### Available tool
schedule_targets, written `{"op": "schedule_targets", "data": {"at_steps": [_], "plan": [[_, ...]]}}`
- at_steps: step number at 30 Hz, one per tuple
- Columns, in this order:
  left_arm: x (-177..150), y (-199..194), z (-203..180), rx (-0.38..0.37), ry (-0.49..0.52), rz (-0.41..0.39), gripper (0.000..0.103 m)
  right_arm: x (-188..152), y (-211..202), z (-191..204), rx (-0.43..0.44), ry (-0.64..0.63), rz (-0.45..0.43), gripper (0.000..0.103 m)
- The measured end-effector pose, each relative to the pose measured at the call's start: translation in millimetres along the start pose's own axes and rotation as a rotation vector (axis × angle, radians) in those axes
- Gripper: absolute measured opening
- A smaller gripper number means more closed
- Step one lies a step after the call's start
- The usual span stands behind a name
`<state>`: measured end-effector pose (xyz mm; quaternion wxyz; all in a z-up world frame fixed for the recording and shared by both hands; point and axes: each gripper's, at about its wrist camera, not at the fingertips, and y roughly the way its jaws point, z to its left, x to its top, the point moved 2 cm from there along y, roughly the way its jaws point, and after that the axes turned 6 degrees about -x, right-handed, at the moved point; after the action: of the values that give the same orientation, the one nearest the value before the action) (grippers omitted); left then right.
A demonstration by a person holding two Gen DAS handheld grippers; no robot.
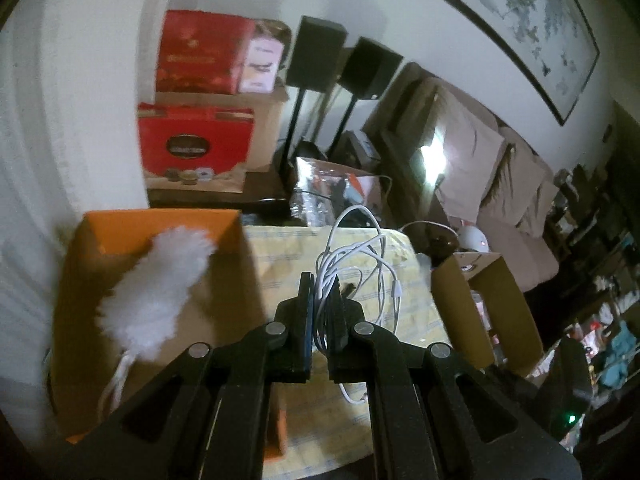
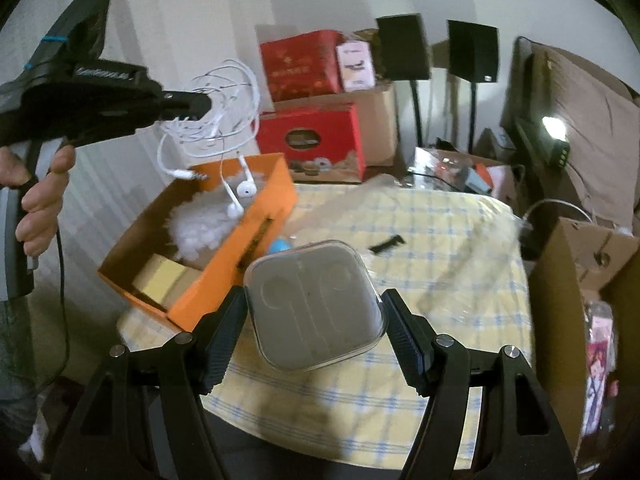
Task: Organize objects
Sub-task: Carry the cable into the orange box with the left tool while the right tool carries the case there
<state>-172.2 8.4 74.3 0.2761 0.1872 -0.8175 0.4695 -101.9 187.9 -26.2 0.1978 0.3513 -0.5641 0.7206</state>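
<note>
My left gripper (image 1: 322,284) is shut on a tangled white earphone cable (image 1: 360,264), lifted over the table. In the right wrist view the same left gripper (image 2: 204,106), held by a hand (image 2: 40,196), hangs the earphones (image 2: 224,120) above the open orange box (image 2: 224,276), earbuds dangling just over it. The orange box (image 1: 160,216) holds a white fluffy duster (image 1: 156,288) and a yellow pad (image 2: 164,280). My right gripper (image 2: 314,294) is shut on a clear plastic earphone case (image 2: 316,312), raised over the table near the orange box's front wall.
The table carries a yellow checked cloth (image 2: 400,360) with a small black piece (image 2: 386,244) and a blue item (image 2: 280,246) beside the orange box. A brown cardboard box (image 2: 580,280) stands at the right edge. Red boxes (image 2: 312,140), speakers and a sofa lie behind.
</note>
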Motion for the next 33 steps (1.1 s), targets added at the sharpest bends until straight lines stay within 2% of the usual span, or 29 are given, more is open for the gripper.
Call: {"op": "schedule_targets", "data": {"at_steps": [7,15,25,33], "plan": [[-15.0,-29.7,47.2,0.055,-0.043,-0.014,0.005,13.0,17.0,40.8,0.068,-0.052,0.009,0.07],[-29.2,-32.8,86.2,0.084,-0.095,0.0,0.005,31.6,43.8,85.4,0.121,-0.115,0.017,0.07],[-38.5,3.7,118.2,0.087,-0.141,0.055,0.005,42.4,98.6,129.2,0.106,-0.26,0.039,0.07],[-49.7,43.0,142.4,0.122,-0.161,0.116,0.005,34.5,139.6,142.8,0.08,-0.342,0.075,0.07]]}}
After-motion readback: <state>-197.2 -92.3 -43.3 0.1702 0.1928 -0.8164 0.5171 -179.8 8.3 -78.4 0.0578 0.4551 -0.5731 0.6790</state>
